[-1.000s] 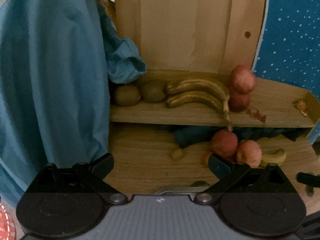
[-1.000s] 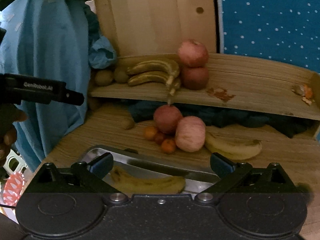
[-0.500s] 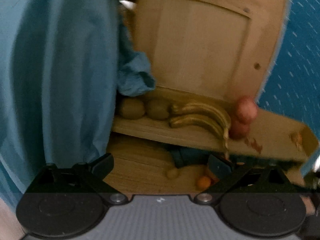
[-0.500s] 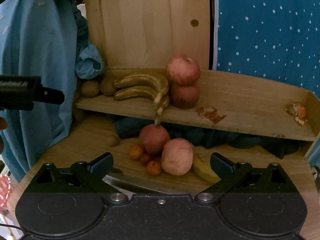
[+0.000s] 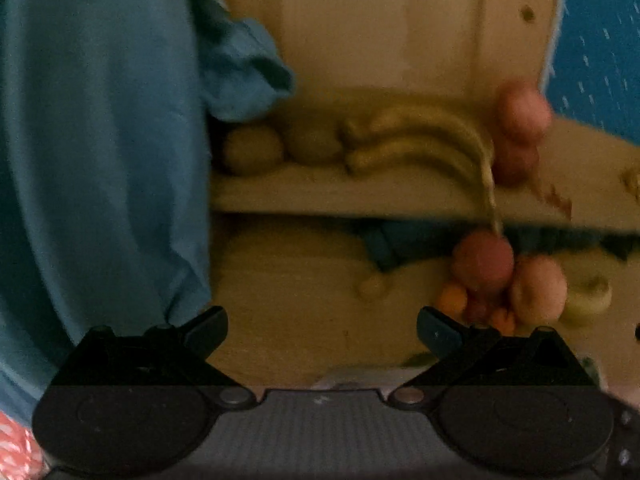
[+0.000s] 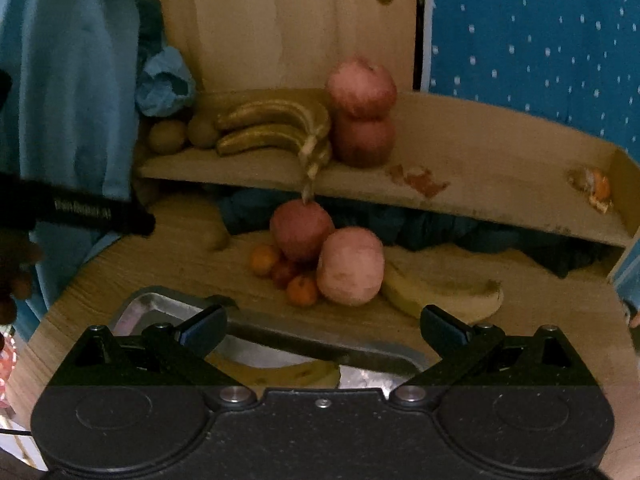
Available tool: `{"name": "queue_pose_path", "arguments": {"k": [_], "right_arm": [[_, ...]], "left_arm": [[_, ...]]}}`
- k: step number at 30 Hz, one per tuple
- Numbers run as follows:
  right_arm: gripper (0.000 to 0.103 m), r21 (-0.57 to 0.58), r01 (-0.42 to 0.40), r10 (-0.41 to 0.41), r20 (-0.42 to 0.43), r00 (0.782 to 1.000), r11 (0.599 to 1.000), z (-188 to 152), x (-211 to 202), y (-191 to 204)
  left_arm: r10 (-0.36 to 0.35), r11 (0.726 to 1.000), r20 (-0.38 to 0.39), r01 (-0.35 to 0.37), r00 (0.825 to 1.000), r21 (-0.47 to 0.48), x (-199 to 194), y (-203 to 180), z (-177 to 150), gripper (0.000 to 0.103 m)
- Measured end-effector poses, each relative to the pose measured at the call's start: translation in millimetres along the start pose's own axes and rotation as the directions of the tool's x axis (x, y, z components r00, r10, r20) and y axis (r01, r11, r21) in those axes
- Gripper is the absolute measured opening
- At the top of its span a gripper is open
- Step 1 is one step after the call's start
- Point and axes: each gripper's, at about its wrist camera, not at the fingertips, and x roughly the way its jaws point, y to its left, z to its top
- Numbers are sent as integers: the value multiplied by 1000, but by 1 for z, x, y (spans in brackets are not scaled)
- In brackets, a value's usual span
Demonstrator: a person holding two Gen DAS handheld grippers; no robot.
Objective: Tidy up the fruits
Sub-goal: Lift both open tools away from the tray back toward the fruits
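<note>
Table (image 6: 540, 312): wood top; we see a raised shelf (image 6: 500, 184) across the back, blue cloth (image 6: 72, 80) hanging at left.
Tray (image 6: 160, 300): metal, near edge of table, right under the R gripper; one banana (image 6: 280, 374) lies in it, long axis left-right, partly hidden by the gripper body.
Shelf bananas (image 6: 272, 128): a bunch, long axes roughly left-right, stems curving down at the right end and hanging over the shelf lip, tips pointing left twd two kiwis (image 6: 180, 134).
Shelf apples (image 6: 362, 114): two red ones stacked, just right of the bunch, touching it.
Table banana (image 6: 444, 294): lies flat, long axis left-right, curve upward, touching the pale apple (image 6: 350, 266).
Table apples: pale one in front, redder one (image 6: 302, 230) behind-left, touching.
Small oranges (image 6: 280, 270): cluster at the apples' left foot.
R gripper (image 6: 322, 328): jaws spread wide, nothing btwn them, above tray.
L gripper (image 5: 322, 326): jaws apart, empty; view blurred, pointing at shelf.
</note>
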Motion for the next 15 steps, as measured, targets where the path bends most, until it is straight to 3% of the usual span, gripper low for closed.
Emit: {"name": "queue_pose_path", "arguments": {"k": [4, 15], "right_arm": [[102, 11, 1, -1, -36, 999, 1000, -1, 8, 1], [102, 38, 11, -7, -100, 995, 999, -2, 26, -1]], "left_arm": [[-33, 999, -44, 34, 998, 23, 12, -4, 0, 103], [-31, 995, -113, 42, 993, 93, 41, -7, 4, 103]]}}
